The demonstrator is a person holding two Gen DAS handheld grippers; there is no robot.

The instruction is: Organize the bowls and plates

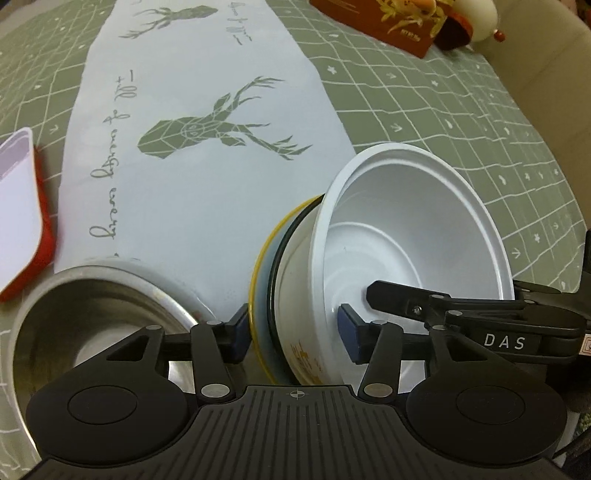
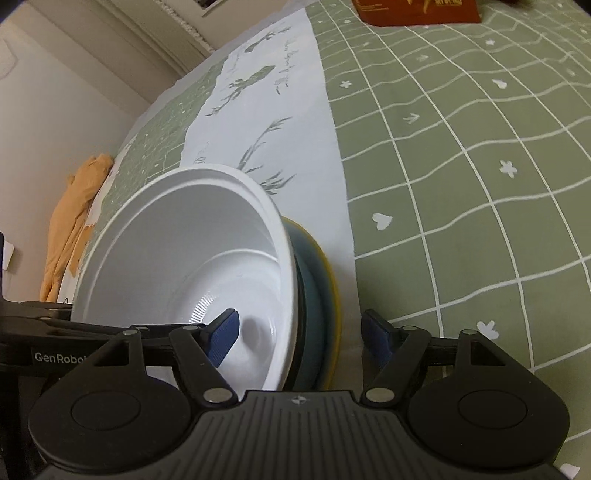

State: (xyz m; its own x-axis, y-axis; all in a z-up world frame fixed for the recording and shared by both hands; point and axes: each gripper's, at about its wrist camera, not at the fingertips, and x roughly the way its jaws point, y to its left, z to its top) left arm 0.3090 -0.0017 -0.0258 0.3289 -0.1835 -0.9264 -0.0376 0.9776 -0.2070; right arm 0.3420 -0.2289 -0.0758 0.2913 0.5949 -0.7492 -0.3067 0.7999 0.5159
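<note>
A white bowl [image 1: 413, 229] sits on top of a stack with a blue plate edged in yellow [image 1: 260, 280] under it, on the pale deer-print runner. My left gripper [image 1: 295, 334] straddles the stack's edge, one pad outside the plate and one inside the bowl, jaws apart. My right gripper [image 2: 301, 336] straddles the opposite edge of the same bowl [image 2: 192, 251] and plate [image 2: 328, 280], also with jaws apart. A steel bowl [image 1: 92, 317] stands to the left of the stack, beside my left gripper.
A white and red rectangular container [image 1: 22, 214] lies at the left edge. A red-brown box [image 1: 384, 22] stands at the far side on the green grid tablecloth [image 2: 461, 184]. An orange cloth [image 2: 70, 229] hangs beside the table's left edge.
</note>
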